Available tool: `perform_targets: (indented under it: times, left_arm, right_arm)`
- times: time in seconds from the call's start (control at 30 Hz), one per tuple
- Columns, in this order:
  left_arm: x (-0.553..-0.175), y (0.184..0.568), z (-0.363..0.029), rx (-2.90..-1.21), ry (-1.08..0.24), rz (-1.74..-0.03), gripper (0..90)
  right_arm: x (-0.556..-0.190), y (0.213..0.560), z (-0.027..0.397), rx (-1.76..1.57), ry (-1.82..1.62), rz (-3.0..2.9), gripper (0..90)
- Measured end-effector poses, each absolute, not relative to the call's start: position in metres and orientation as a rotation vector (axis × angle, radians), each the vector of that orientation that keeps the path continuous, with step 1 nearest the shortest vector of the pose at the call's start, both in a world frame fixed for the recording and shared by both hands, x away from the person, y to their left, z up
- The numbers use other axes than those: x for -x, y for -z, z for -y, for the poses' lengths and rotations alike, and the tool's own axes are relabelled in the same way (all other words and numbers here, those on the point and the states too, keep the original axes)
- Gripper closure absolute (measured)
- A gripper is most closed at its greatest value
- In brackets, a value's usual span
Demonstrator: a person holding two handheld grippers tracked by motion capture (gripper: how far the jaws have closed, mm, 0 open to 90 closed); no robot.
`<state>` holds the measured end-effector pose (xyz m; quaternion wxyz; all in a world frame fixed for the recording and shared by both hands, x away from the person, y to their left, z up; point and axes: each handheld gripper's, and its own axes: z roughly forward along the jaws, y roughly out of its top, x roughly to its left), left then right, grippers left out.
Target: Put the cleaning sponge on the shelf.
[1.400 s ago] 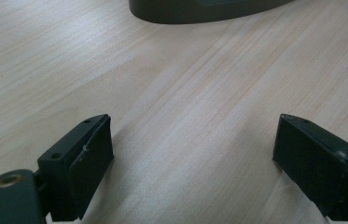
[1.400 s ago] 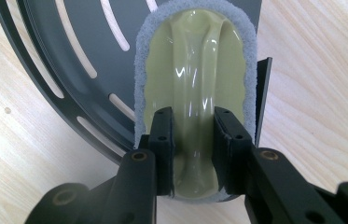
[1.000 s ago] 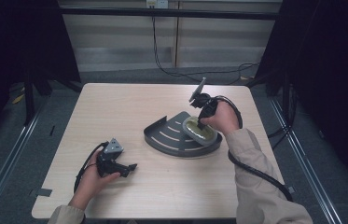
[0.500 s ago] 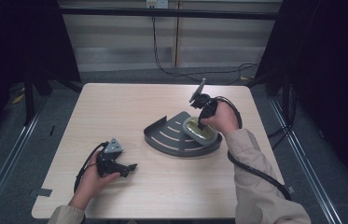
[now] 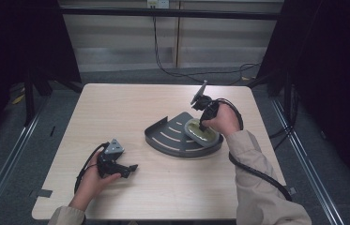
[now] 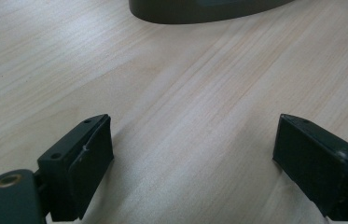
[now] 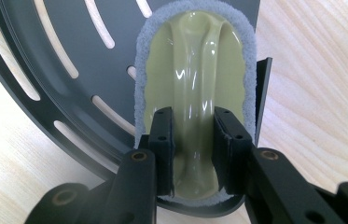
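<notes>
- Nothing had shifted much since the earlier frames: your right hand (image 5: 225, 121) stayed over the rack, and your left hand (image 5: 93, 180) stayed low on the table.
- Your right gripper (image 7: 194, 140) was pinching the raised central ridge of the pale yellow-green scrubber (image 7: 195, 88), one jaw on each side of it.
- That scrubber, edged with a grey-blue pad, lay inside the dark slotted corner rack (image 5: 172, 138), at the 3 o'clock end of it in the high view, touching the rack's floor.
- That rack sat on the wooden table (image 5: 130, 108) slightly toward 3 o'clock of centre.
- Your left gripper (image 6: 192, 158) had its jaws spread wide with bare wood between them, holding nothing.
- It rested at about 7 o'clock on the table, well apart from the rack, whose curved rim showed at 12 o'clock in the left gripper view.
</notes>
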<state>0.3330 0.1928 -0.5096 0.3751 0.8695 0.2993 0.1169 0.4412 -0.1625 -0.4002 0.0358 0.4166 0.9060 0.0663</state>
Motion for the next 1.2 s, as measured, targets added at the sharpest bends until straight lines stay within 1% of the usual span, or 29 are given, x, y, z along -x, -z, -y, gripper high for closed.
perform_targets:
  times: [0.23,1.2]
  left_arm:
    - [-0.333,0.510,-0.193,-2.225,-0.299,-0.766,11.3]
    - [-0.333,0.510,-0.193,-2.225,-0.298,-0.766,11.3]
  right_arm:
    - [-0.442,0.403,0.164,-1.254,-0.210,-2.794,71.3]
    - [-0.440,0.414,0.170,-1.346,-0.215,-2.778,71.2]
